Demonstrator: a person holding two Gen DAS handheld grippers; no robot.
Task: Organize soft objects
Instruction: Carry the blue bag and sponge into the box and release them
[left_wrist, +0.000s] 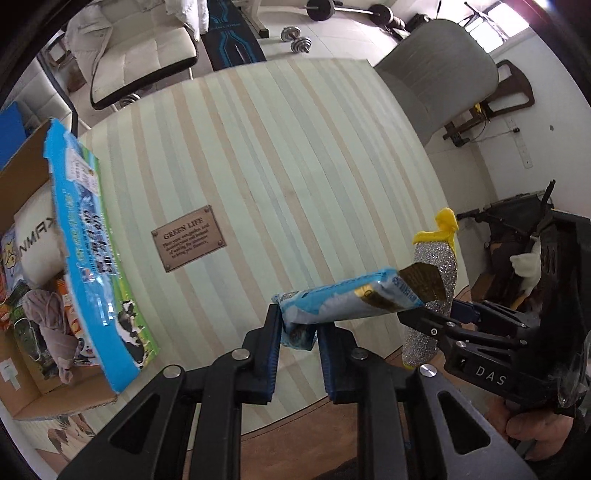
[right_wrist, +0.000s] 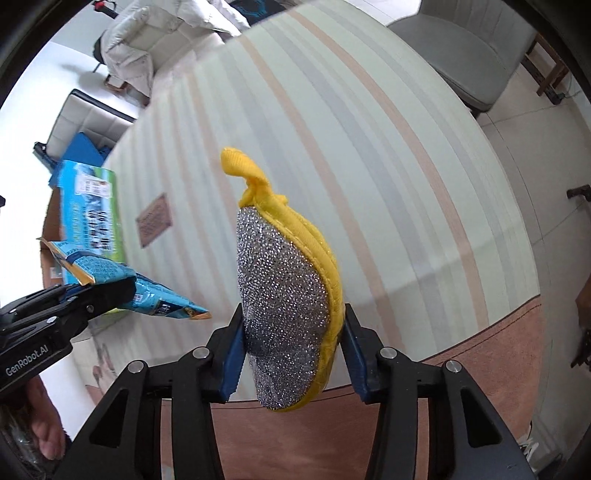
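My left gripper (left_wrist: 297, 334) is shut on one end of a blue and gold snack packet (left_wrist: 351, 302), which sticks out to the right above the striped table (left_wrist: 258, 147). My right gripper (right_wrist: 291, 332) is shut on a silver glitter scrubbing pad with a yellow back and loop (right_wrist: 284, 306), held upright above the table's near edge. In the left wrist view the pad (left_wrist: 436, 288) hangs just right of the packet, clamped by the right gripper (left_wrist: 443, 321). The right wrist view shows the packet (right_wrist: 147, 288) at the left in the left gripper (right_wrist: 110, 291).
An open cardboard box (left_wrist: 33, 398) stands at the table's left, holding a white pillow (left_wrist: 37, 236), a grey cloth (left_wrist: 55, 332) and snack bags. A blue milk carton box (left_wrist: 96, 258) leans on its rim. A brown label (left_wrist: 188, 238) lies mid-table. A grey chair (left_wrist: 436, 77) stands beyond.
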